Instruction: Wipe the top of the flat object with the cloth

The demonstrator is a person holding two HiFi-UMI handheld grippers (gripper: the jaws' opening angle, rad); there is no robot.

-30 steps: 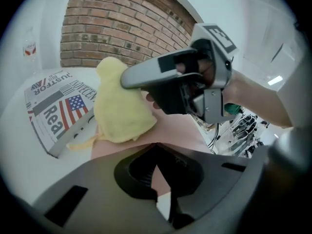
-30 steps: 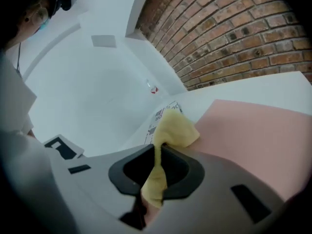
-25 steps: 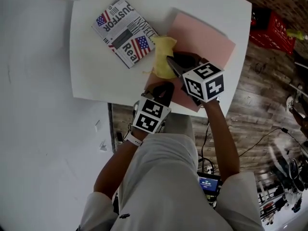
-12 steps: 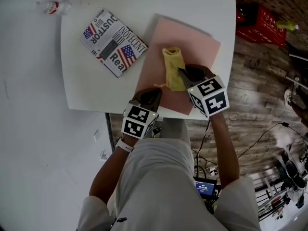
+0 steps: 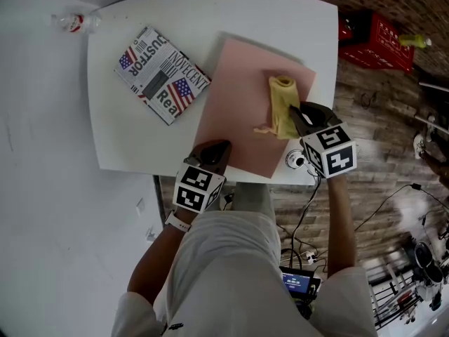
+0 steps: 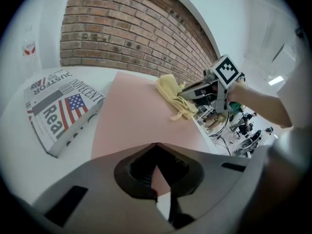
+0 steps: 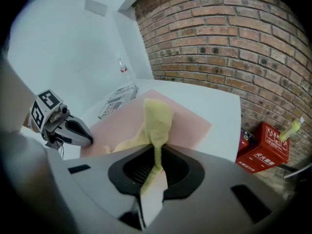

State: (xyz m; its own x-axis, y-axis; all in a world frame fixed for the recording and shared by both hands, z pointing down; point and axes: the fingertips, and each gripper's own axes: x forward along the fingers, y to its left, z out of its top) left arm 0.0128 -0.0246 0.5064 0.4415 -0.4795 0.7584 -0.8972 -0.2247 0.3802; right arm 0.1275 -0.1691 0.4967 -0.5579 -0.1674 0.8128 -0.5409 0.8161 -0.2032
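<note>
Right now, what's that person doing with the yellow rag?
A person holds a gripper in each hand. The right gripper is clamped on the yellow cloth, which lies on the pink sheet near its right edge. The left gripper, jaws together, sits at the sheet's near edge.

The flag-printed box (image 5: 161, 74) reads "JUSTFOR", "INNOCENT" and "Rea".

Cloth (image 5: 284, 107) lies on the sheet (image 5: 235, 104), box (image 5: 161, 74) left of both.
</note>
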